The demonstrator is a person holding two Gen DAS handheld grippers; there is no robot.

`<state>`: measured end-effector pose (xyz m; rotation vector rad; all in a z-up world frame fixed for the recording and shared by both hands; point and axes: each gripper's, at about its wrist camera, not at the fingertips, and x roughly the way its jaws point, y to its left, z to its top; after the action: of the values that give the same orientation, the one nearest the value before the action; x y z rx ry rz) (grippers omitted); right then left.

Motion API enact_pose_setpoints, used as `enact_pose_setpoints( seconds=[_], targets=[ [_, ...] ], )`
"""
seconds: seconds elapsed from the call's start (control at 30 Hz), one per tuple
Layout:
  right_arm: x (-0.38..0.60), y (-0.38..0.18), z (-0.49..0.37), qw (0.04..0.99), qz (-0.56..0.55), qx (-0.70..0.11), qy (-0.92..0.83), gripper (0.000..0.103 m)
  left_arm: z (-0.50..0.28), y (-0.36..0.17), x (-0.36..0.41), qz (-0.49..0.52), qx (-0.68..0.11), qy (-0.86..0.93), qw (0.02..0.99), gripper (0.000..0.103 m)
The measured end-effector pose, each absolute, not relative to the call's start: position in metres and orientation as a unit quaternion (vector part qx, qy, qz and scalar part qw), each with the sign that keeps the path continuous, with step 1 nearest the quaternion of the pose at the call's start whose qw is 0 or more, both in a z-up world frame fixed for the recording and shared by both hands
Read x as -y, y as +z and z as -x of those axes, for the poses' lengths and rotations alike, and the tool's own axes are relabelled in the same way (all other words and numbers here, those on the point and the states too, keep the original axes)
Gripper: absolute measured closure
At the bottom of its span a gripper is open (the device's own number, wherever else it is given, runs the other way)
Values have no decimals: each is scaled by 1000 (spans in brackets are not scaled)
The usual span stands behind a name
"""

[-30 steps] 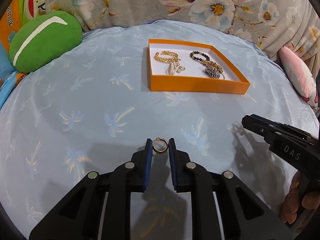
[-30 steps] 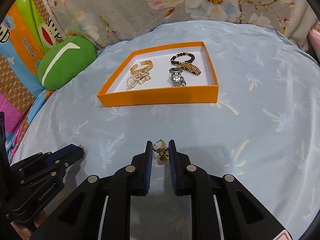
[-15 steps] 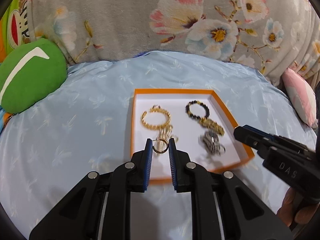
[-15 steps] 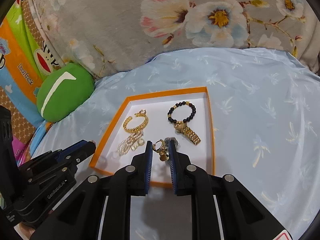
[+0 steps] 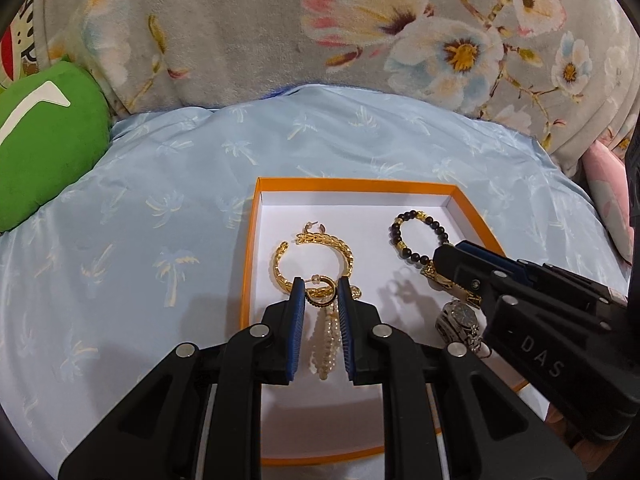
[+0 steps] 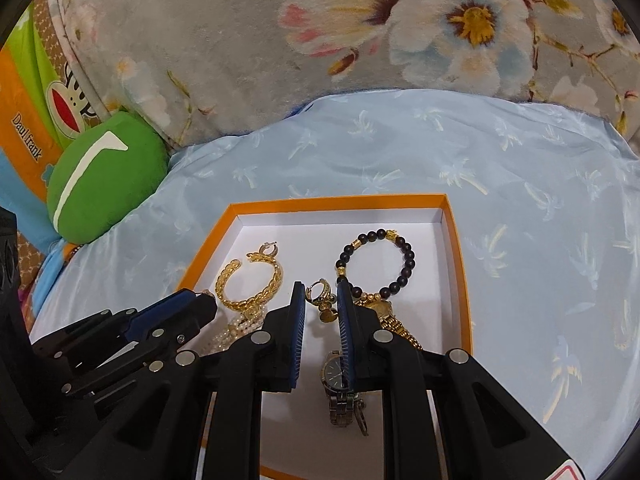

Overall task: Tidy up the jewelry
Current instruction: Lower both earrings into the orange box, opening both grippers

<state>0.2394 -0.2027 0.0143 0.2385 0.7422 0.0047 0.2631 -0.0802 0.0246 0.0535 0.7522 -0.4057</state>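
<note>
My left gripper (image 5: 320, 292) is shut on a small gold hoop earring (image 5: 320, 294) and holds it above the orange box (image 5: 356, 185), over a gold chain bangle (image 5: 316, 256) and a pearl piece (image 5: 324, 344). My right gripper (image 6: 321, 296) is shut on a gold earring with a dangling charm (image 6: 322, 300), above the same orange box (image 6: 340, 202). In the box lie a gold bangle (image 6: 252, 280), a black bead bracelet (image 6: 376, 266), a gold watch band (image 6: 394, 320) and a silver watch (image 6: 340, 384). The right gripper also shows in the left wrist view (image 5: 448, 258).
The box sits on a light blue palm-print sheet (image 5: 160, 200). A green cushion (image 5: 44, 156) lies at the left. A grey floral blanket (image 5: 360, 32) rises behind. A pink pillow (image 5: 608, 200) is at the right edge.
Both grippers, each holding its earring, have moved forward from the bare sheet to above the inside of the orange box.
</note>
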Motion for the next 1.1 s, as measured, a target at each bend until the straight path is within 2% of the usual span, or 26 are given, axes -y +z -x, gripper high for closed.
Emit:
enact_pose_setpoints(
  seconds=[0.13,0.27,0.83,1.1],
  targets=[
    [205,12,-239,925,-120,-361,2,87,-264,22,80,-26,-366,-194,910,86],
    [207,14,-237,927,-123,-355,0,85,-264,23,78,-22,-360,-190,913,68],
    [207,17,-230,931,-114,-347,-6,85,-256,26,79,-42,-340,-185,921,68],
    [203,18,-187,934,-95,-344,-35,85,-228,29,76,-67,-308,-159,936,68]
  ],
)
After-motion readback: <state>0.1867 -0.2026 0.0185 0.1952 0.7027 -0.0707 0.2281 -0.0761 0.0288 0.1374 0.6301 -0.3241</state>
